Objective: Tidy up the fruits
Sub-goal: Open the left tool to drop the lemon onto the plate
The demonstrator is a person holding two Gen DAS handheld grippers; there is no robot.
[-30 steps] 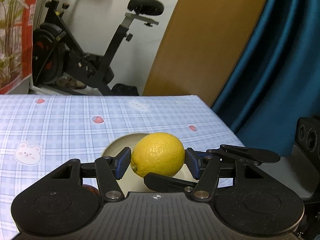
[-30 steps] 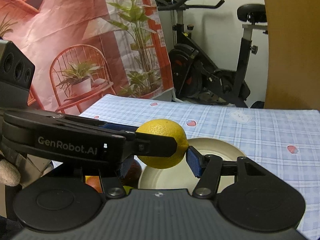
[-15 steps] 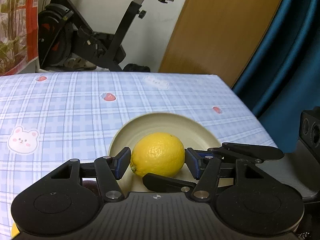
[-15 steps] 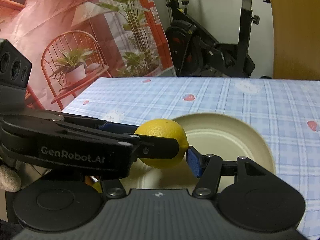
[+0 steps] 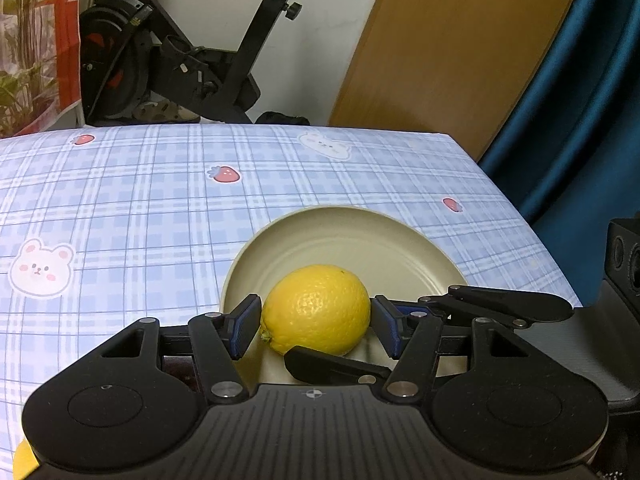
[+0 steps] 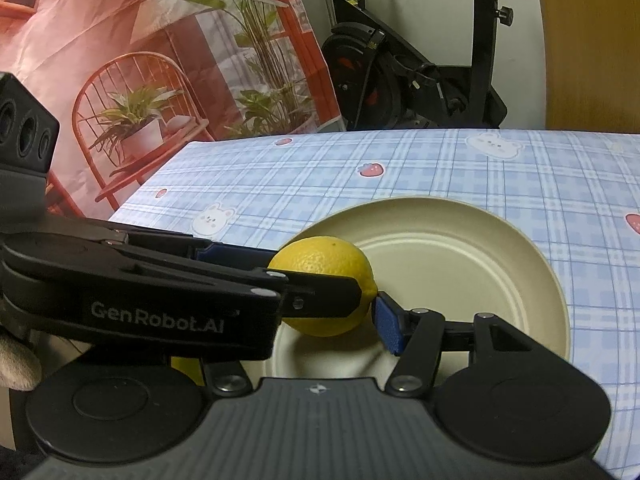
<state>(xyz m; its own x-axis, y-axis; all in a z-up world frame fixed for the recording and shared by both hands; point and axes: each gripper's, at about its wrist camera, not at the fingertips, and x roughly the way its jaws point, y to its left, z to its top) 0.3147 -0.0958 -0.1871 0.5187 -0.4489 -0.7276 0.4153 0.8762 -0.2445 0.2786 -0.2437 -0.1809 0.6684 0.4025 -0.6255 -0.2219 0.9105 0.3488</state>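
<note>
— Where is the lemon (image 5: 316, 308)?

— On the near left part of the cream plate (image 5: 360, 216), low over its floor. I cannot tell whether it rests on the plate or hangs just above it.

— And the plate?

— It sits on the blue checked tabletop (image 5: 140, 208), towards the near right corner, and nothing else lies in it.

— What holds the lemon?

— The left gripper (image 5: 316, 324) has its jaws clenched around it. One blue pad presses the left side and the other sits right at the skin on the right.

— And the right gripper (image 6: 318, 324)?

— It comes in from the right and crosses the left one. Its right pad touches the pointed end of the lemon. Its other finger is hidden behind the left gripper, so I cannot tell if those jaws are grasping or released.

— Anything else close by?

— A second yellow fruit (image 6: 186, 366) peeks out under the grippers, near and left of the plate. Far behind the tabletop stands an exercise bike (image 5: 192, 60), with a blue curtain (image 5: 580, 120) on the right.
</note>
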